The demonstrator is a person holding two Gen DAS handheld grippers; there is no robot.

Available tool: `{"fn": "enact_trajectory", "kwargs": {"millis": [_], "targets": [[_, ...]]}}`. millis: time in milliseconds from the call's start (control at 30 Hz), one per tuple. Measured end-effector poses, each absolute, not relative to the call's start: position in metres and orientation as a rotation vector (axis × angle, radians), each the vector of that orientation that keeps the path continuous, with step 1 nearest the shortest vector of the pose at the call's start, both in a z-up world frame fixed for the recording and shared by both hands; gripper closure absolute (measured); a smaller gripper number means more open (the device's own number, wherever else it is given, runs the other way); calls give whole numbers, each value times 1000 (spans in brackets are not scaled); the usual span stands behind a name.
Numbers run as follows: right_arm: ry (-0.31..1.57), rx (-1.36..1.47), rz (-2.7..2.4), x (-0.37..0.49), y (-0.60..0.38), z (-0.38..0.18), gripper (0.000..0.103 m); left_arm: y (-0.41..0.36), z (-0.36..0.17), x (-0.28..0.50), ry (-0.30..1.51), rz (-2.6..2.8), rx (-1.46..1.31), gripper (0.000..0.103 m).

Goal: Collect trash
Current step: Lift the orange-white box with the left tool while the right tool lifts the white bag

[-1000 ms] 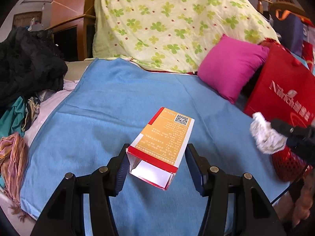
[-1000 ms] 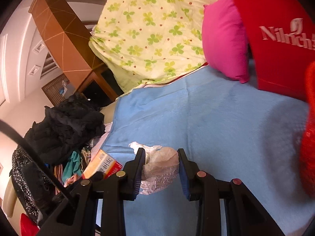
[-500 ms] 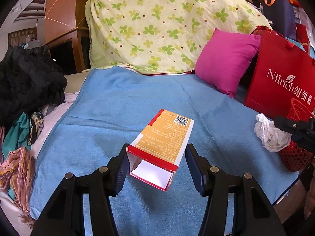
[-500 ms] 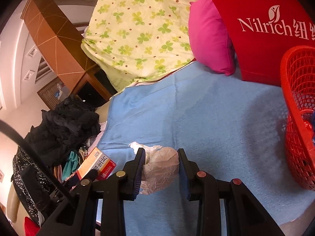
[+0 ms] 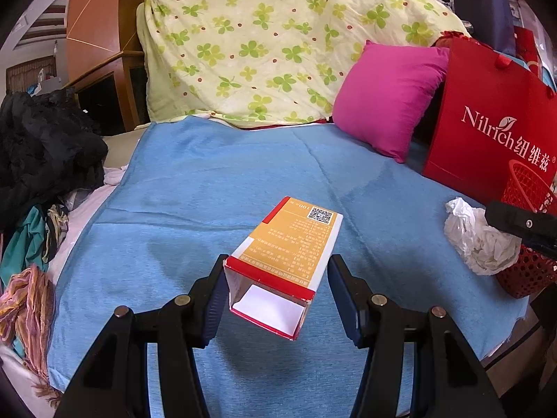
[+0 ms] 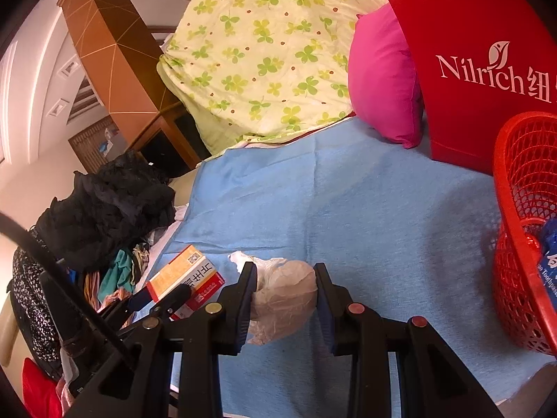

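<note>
An orange, white and red carton (image 5: 290, 244) hangs over the blue blanket (image 5: 216, 188), its open end toward the camera, with my left gripper (image 5: 276, 280) shut on it. The right wrist view shows the same carton (image 6: 181, 275) low on the left. My right gripper (image 6: 283, 291) is shut on a crumpled, pale plastic wad (image 6: 283, 294), also above the blanket. From the left wrist, that wad (image 5: 477, 240) shows white at the right edge, beside a red mesh basket (image 5: 529, 188). The basket (image 6: 522, 223) stands just right of my right gripper and holds a blue packet.
A red Nilrich bag (image 5: 494, 122) and a pink cushion (image 5: 386, 97) stand behind the basket. A clover-print sheet (image 5: 278, 41) covers the head of the bed. Black and coloured clothes (image 5: 41, 153) pile up along the left side. A wooden cabinet (image 6: 115, 52) stands beyond.
Both cameras have swung and rolled; the red basket has come into the right wrist view at the right. Each gripper keeps its grip on the carton and the wad.
</note>
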State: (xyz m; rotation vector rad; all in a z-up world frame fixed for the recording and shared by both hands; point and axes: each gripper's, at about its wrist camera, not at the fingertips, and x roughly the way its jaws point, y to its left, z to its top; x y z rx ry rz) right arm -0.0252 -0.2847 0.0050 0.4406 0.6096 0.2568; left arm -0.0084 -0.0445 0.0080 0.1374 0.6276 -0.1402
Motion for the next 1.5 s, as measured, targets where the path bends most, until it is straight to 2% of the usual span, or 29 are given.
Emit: {"fn": "enact_trajectory", "kwargs": {"millis": [700, 1500], "targets": [[591, 447, 198, -38, -317, 7, 68, -80, -1, -6, 635, -173, 187, 45], [598, 453, 181, -40, -318, 7, 68, -85, -3, -6, 644, -191, 197, 45]]}}
